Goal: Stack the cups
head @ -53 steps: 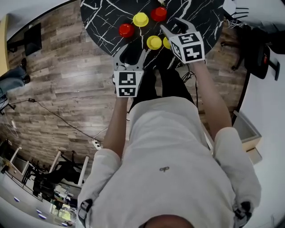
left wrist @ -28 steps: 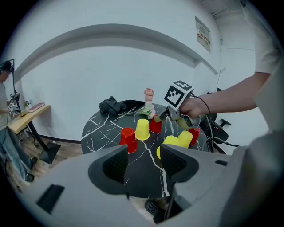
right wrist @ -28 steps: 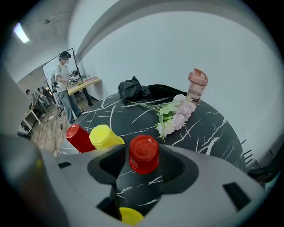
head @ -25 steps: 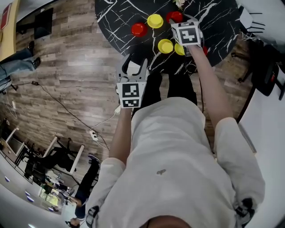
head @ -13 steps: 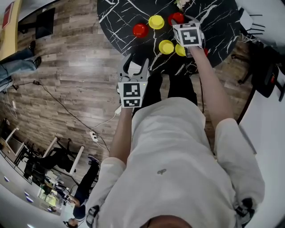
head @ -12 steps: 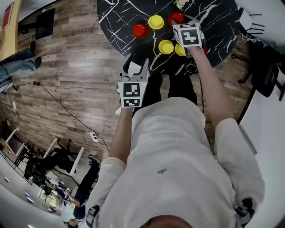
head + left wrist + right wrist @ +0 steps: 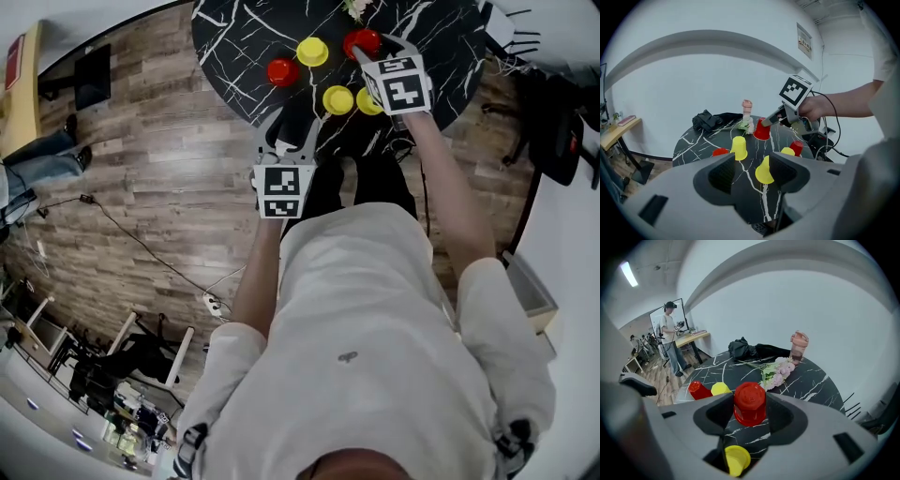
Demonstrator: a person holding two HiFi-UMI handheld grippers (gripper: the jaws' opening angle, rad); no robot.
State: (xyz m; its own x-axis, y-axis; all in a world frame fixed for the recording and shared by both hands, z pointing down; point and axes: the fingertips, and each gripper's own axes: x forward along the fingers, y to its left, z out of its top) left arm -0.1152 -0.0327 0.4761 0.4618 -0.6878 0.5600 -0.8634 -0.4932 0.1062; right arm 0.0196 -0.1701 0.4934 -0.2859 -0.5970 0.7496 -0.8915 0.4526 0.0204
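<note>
Right tongs [image 7: 750, 414], whose jaws have just been closing, grasp an upturned red cup [image 7: 749, 401] above the black marbled desk [image 7: 813, 380]. Best to keep it level, squeeze lightly and lower it squarely over another upturned cup, perhaps the yellow cup [image 7: 736, 459] just below. Left tongs [image 7: 751, 172] hang released, empty, at the desk's near edge

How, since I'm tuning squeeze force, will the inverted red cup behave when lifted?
Probably light: the red cup looks thin plastic, base up. The right claw, whose jaws have just been closing around it, may dent its walls. Its tapered sides could let it slip downward.
</note>
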